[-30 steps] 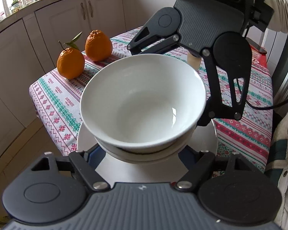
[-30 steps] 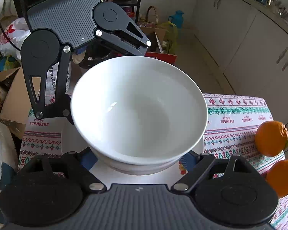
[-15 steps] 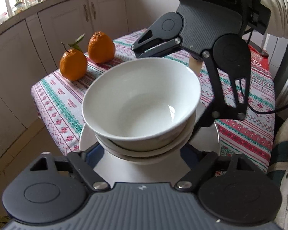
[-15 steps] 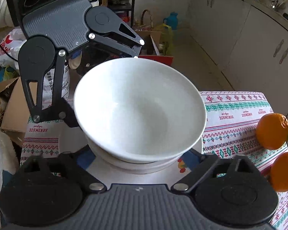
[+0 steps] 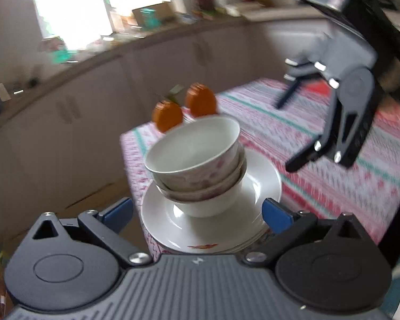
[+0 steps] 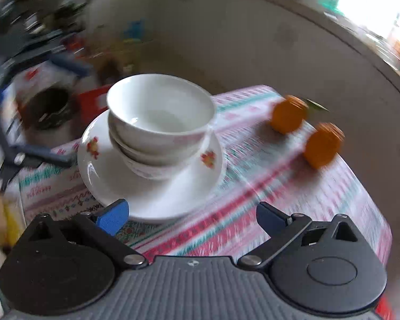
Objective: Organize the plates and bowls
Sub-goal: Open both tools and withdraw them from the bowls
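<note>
Three white bowls (image 5: pixel 194 146) sit nested on a stack of white flowered plates (image 5: pixel 261 181) near a corner of the table, which has a patterned cloth. My left gripper (image 5: pixel 197 214) hangs just short of the plates, its jaws still opening wide and its blue pads touching nothing. Across the stack, my right gripper (image 5: pixel 285 134) hovers over the cloth. In the right wrist view the bowls (image 6: pixel 160 112) and plates (image 6: pixel 157 200) lie ahead and to the left. There my right gripper (image 6: pixel 192 217) is also opening, with nothing between its fingers. Both views are motion-blurred.
Two oranges (image 5: pixel 166 116) (image 5: pixel 201 101) lie on the cloth behind the stack, seen at the right in the right wrist view (image 6: pixel 288 118) (image 6: pixel 322 145). Pale cabinets and a cluttered counter curve around the table. A dark pot (image 6: pixel 48 109) and boxes stand past the table's far side.
Both grippers have backed away from the bowls and spread their jaws wide. The top bowl, which filled both views before, now rests nested on the stack and looks smaller.
</note>
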